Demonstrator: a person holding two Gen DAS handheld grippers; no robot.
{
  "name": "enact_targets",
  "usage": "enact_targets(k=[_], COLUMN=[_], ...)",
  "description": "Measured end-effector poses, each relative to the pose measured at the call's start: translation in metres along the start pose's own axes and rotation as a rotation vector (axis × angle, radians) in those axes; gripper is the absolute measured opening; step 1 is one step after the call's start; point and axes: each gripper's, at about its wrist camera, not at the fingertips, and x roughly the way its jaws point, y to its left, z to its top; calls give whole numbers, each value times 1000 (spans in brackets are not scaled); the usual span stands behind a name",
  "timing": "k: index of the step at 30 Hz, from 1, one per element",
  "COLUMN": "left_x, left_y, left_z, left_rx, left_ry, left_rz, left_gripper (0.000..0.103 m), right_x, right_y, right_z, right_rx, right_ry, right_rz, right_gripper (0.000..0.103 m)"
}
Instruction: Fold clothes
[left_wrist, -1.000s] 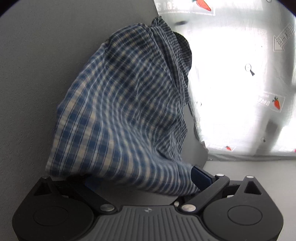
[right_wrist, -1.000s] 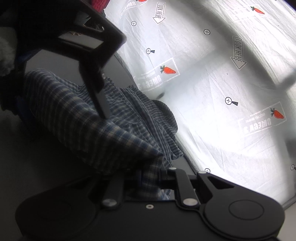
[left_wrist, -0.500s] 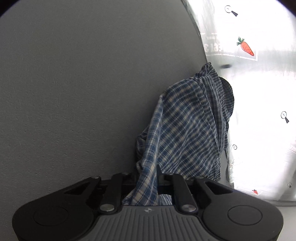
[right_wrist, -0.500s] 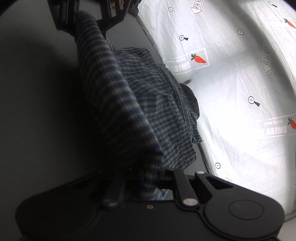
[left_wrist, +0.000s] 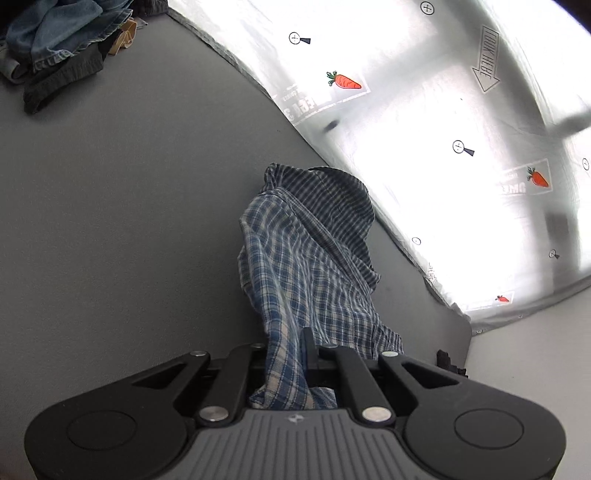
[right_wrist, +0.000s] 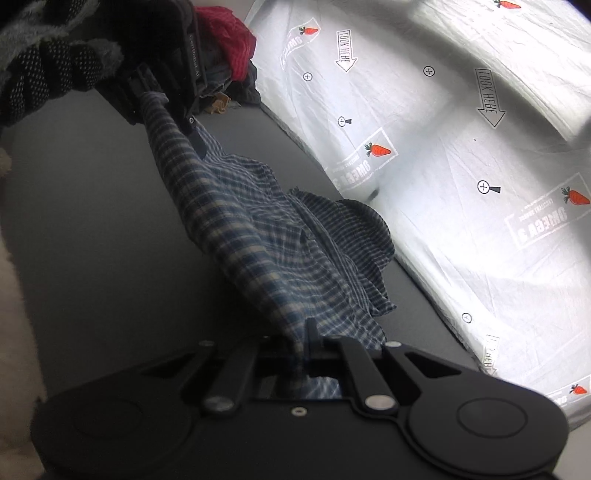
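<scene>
A blue-and-white plaid garment (left_wrist: 306, 258) hangs over the grey table (left_wrist: 129, 203), its far end bunched near the table's edge. My left gripper (left_wrist: 291, 354) is shut on one edge of it. My right gripper (right_wrist: 299, 343) is shut on another edge of the same garment (right_wrist: 258, 236). The cloth stretches taut from the right gripper up to the left gripper (right_wrist: 173, 107), seen at the upper left of the right wrist view with a gloved hand (right_wrist: 40, 74) holding it.
A pile of clothes, denim and dark (left_wrist: 62, 40), lies at the far left of the table; in the right wrist view it shows with a red item (right_wrist: 229, 40). A white printed sheet with carrots (left_wrist: 443, 129) runs along the table's right edge.
Both grippers have moved apart and the garment is now stretched long between them. The left view has swung so the clothes pile comes into sight.
</scene>
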Motion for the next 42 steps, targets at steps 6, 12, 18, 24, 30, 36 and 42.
enact_targets(k=[6, 12, 18, 24, 30, 36, 42], left_x=[-15, 9, 48, 121, 199, 224, 196], left_y=[10, 8, -17, -38, -42, -27, -30], left_z=[-9, 24, 76, 138, 185, 209, 214], left_rx=[-36, -89, -86, -90, -83, -92, 83], left_ry=[68, 116, 106, 139, 154, 87, -51], left_rz=[95, 139, 86, 103, 166, 222, 285], left_gripper=[7, 10, 14, 16, 20, 63, 78], right_x=[-32, 0, 51, 129, 229, 300, 282], right_y=[3, -34, -110, -163, -206, -222, -220], right_z=[-5, 16, 38, 48, 44, 31, 13], right_rx=[75, 202, 445, 541, 622, 654, 807], right_ry=[19, 27, 2, 24, 109, 182, 136], right_rz=[222, 288, 281, 263, 233, 146, 70], right_gripper=[5, 5, 5, 6, 10, 48, 62])
